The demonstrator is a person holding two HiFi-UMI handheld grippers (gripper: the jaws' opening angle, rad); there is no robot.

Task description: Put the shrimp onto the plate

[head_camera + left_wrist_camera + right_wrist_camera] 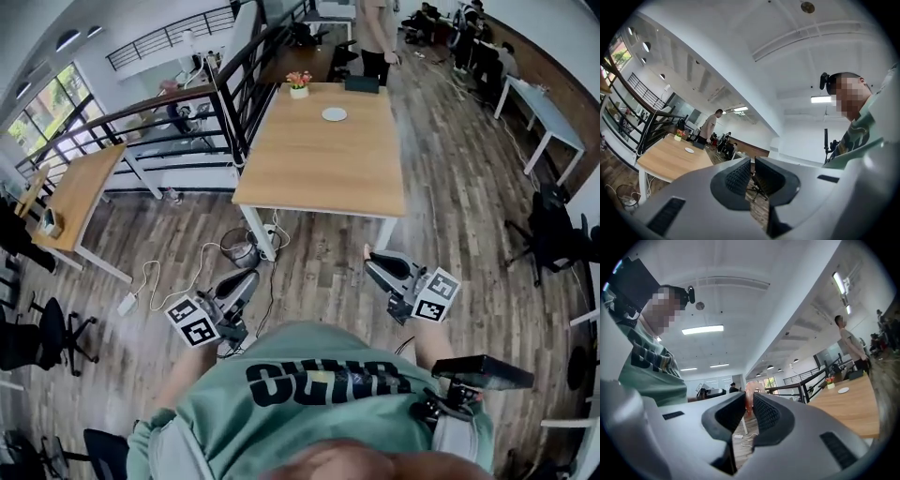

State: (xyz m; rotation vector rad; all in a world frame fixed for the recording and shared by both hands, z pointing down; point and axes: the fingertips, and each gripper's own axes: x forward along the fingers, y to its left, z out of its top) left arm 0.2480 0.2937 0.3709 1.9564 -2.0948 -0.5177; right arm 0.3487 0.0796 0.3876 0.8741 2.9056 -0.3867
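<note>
A white plate (335, 114) lies near the far end of a long wooden table (319, 178), well ahead of both grippers. My right gripper (367, 262) is held level in the air short of the table's near edge, shut on a pinkish shrimp (749, 395) whose end sticks out past the pads (367, 251). In the right gripper view the plate (843, 390) shows far off to the right. My left gripper (249, 278) hangs at the same height on the left; its jaws stand a narrow gap apart with nothing between them. The plate (689, 150) is small in the left gripper view too.
A flower pot (298, 84) and a dark flat item (362, 84) sit at the table's far end, where a person (378, 37) stands. A metal bin (242, 249) and cables lie by the near table leg. A black railing (187, 112) runs left; office chairs (553, 234) stand right.
</note>
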